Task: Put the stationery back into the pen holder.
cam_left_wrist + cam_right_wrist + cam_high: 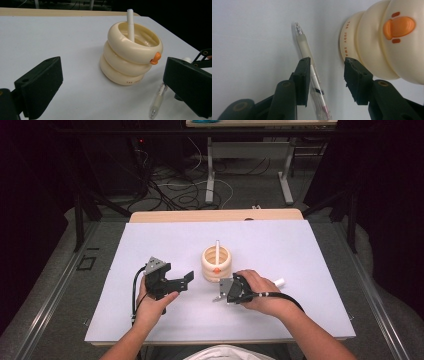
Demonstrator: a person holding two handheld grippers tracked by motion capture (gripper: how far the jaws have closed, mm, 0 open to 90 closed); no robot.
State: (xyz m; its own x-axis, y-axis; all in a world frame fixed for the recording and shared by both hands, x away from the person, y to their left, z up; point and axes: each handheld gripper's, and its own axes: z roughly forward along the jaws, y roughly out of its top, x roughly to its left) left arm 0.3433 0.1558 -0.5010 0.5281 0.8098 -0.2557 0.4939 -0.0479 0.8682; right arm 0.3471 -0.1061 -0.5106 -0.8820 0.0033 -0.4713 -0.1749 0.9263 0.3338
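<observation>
1. Right gripper (327, 75) low in the right gripper view, jaws apart, nothing clamped; in the high view, right gripper (226, 291) at lower centre of the frame, gripped by the right hand (257, 292).
2. Between those parted jaws, close against the left one: a clear pen (310, 67) lying flat on the white table (249, 50), tip pointing to the upper middle of the frame.
3. Right jaw's tip just beside the foot of the cream ringed holder (374, 42) at upper right, with an orange beak on its side; contact impossible to tell.
4. Left gripper (112, 85) with jaws wide apart at the lower corners of the left gripper view, empty; in the high view, left gripper (167, 280) left of centre, held in the left hand (152, 302).
5. Centre of the left gripper view: the cream ringed holder (130, 57), a white pen (130, 25) standing in it, leaning slightly.
6. Lower right of that view: the clear pen (157, 101) on the white table (50, 37), near the holder's foot.
7. High view: holder (216, 263) at the frame's centre on the white table (310, 250), both grippers below it.
</observation>
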